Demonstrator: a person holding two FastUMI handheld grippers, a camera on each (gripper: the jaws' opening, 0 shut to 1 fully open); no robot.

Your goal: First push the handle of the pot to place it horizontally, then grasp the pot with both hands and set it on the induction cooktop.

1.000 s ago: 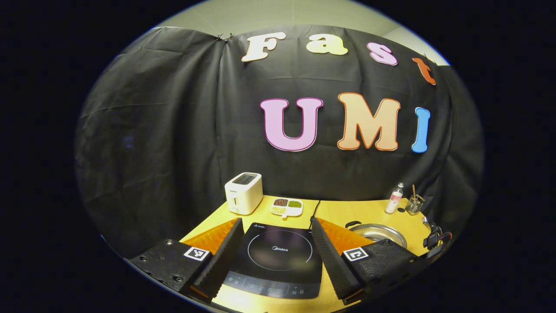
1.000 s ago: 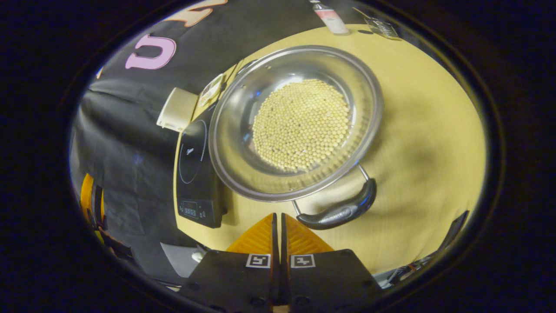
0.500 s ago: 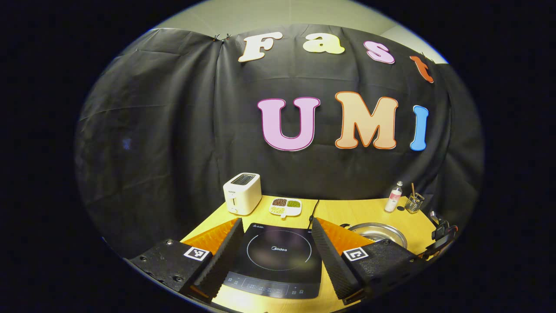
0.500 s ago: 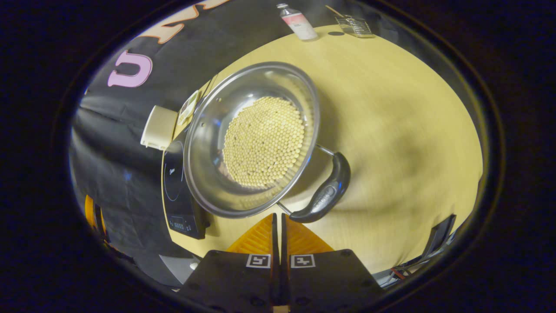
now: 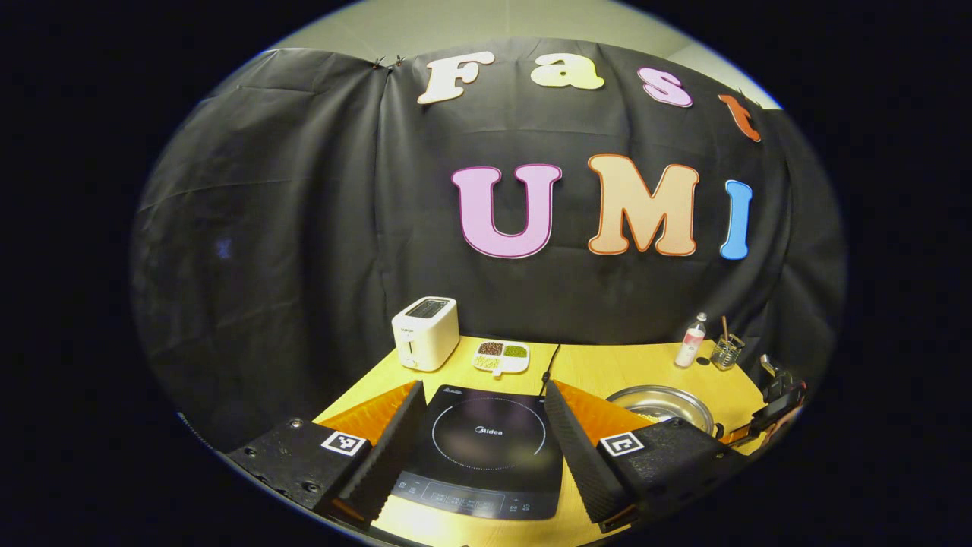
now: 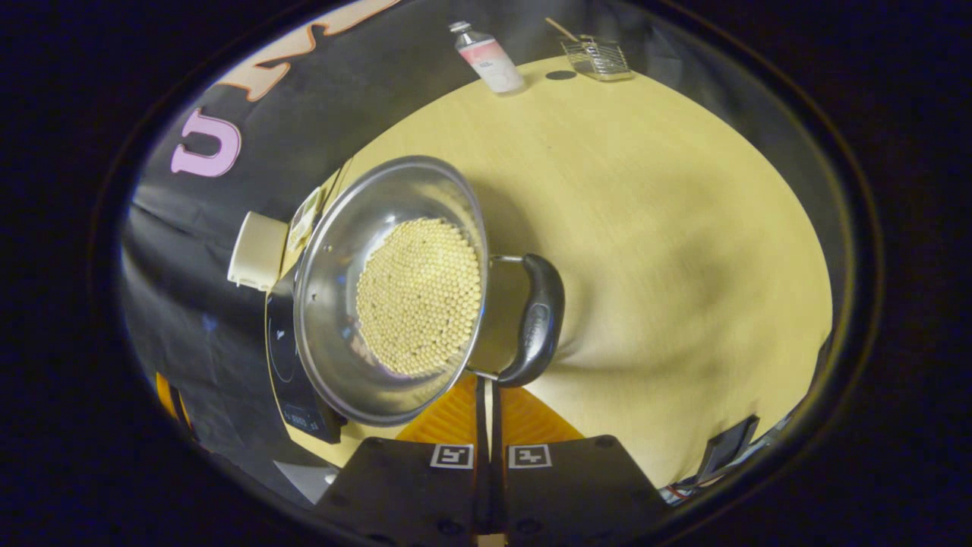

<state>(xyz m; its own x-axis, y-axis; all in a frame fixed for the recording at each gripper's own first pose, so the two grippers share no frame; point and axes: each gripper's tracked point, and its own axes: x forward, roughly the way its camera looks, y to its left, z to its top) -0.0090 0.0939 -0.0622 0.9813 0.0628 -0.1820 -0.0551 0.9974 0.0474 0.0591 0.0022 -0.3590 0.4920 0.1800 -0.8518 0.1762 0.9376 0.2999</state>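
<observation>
Left gripper view looks across a yellow wooden table (image 5: 607, 368) toward the black cloth wall (image 5: 304, 228) of the booth, with a strip of pale ceiling above it. The left gripper (image 5: 482, 437) hangs low over the near edge of the table, its two ridged fingers spread wide with nothing between them, framing the black induction cooktop (image 5: 486, 448) that lies flat on the table. Behind the cooktop stand a white toaster (image 5: 425, 333) and a small divided dish (image 5: 501, 357) of brown and green bits. A black cord runs from the cooktop toward the wall. At the far right corner of the table are a small bottle (image 5: 691, 342) and a wire holder (image 5: 727, 352). The steel pot (image 5: 662, 403) sits on the table just right of the cooktop, partly hidden by the right-hand finger.

In the right gripper view the table's pale grain takes up the right half, bare apart from the bottle (image 6: 487, 58) and holder (image 6: 597, 56) at its far end. The pot (image 6: 391, 292), its floor covered in small pale beads, rests beside the cooktop (image 6: 285, 357). Its black handle (image 6: 535, 323) sticks out on the side away from the cooktop. The right gripper (image 6: 487, 399) has its orange fingers pressed together, holding nothing, their tips just at the near end of the handle; whether they touch it I cannot tell.
</observation>
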